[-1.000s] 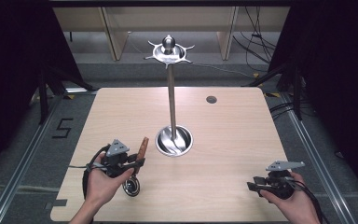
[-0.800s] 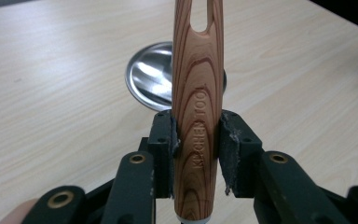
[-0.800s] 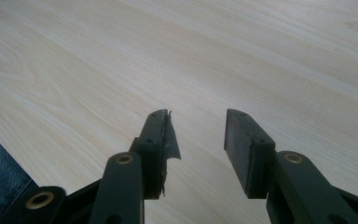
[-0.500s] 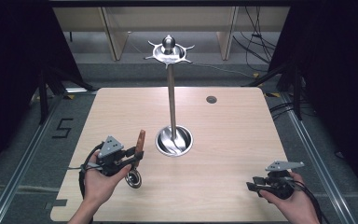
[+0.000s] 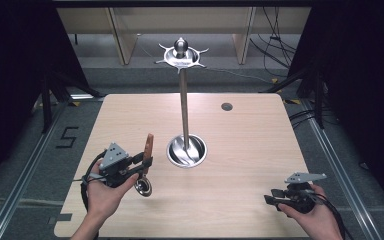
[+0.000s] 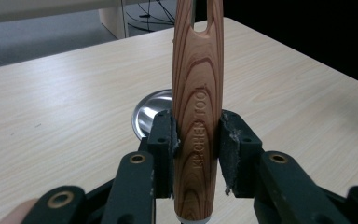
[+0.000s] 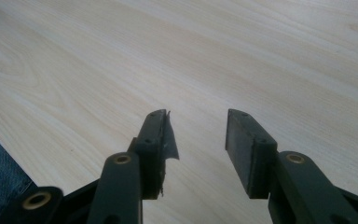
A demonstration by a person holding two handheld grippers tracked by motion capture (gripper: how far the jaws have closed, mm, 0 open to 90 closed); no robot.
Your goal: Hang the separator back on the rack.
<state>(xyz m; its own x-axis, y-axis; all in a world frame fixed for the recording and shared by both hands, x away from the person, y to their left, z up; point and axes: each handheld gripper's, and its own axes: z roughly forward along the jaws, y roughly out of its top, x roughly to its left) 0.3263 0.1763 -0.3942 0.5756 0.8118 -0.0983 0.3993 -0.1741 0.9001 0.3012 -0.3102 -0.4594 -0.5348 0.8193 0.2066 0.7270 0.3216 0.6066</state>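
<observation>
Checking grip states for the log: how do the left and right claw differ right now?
The left claw is shut on a wooden-handled utensil, held upright; the right claw is open with nothing between its pads. The left is raised near the metal stand's base; the right sits low by the table's near edge. Both are hand-held, with black jaws.

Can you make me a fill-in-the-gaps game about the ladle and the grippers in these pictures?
1. The left gripper grips the ladle by its ____ handle.
2. The right gripper holds ____ between its open jaws.
3. The tall metal stand rises from a round ____ on the table.

Missing words: wooden; nothing; base
</observation>
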